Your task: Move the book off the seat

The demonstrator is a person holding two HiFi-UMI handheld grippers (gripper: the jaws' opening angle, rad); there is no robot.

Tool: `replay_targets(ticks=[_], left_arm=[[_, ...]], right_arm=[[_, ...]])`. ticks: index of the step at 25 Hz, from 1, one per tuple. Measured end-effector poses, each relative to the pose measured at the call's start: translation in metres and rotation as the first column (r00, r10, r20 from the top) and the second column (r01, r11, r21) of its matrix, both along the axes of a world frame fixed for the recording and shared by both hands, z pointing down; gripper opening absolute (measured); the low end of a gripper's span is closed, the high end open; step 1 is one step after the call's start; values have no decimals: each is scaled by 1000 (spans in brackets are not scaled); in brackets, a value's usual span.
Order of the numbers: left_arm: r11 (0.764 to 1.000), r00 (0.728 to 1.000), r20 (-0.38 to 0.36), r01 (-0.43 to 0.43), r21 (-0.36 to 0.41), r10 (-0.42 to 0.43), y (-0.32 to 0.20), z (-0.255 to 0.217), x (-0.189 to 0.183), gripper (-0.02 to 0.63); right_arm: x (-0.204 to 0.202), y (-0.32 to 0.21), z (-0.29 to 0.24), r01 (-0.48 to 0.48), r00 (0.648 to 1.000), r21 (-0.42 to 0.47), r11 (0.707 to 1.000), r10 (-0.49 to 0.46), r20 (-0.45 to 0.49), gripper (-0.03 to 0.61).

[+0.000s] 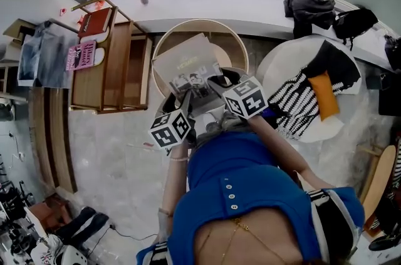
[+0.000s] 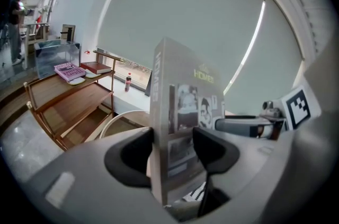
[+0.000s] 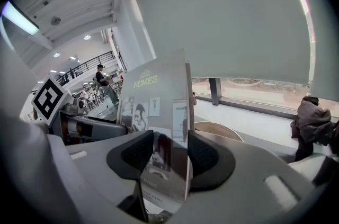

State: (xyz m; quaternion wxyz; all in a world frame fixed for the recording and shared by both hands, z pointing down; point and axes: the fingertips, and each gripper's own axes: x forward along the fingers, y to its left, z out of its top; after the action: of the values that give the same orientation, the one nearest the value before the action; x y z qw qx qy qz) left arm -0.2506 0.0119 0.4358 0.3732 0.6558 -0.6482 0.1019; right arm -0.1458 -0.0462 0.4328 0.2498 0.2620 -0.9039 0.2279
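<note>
Grey hardback book (image 1: 188, 64) over round white-rimmed seat (image 1: 233, 47) | left claw (image 2: 175, 149), right claw (image 3: 168, 151) clenched on it | risk: unequal pulls may twist it loose

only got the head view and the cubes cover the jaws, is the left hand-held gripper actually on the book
Observer: Yes. In the left gripper view the left hand-held gripper has a pad pressed on each side of the book, close to its spine.
Operator: and the right one
Observer: The right hand-held gripper clamps it too. Its own view shows the lower part of the book between its pads.
Operator: is the book lying flat or stood up
Observer: Stood up on edge, roughly upright. The seat rim shows lower down behind it.
</note>
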Motion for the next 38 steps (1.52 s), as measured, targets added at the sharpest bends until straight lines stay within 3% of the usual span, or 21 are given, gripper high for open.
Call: replay_targets(ticks=[19,38], left_arm=[[995,995,0,100,-7,-100,-16,1,17,241],[999,999,-24,39,-32,-40,-27,9,-19,235]], right_arm=[[11,-26,2,95,995,-3,996,-94,8,196],[-20,-31,11,42,999,-38,998,-42,5,196]])
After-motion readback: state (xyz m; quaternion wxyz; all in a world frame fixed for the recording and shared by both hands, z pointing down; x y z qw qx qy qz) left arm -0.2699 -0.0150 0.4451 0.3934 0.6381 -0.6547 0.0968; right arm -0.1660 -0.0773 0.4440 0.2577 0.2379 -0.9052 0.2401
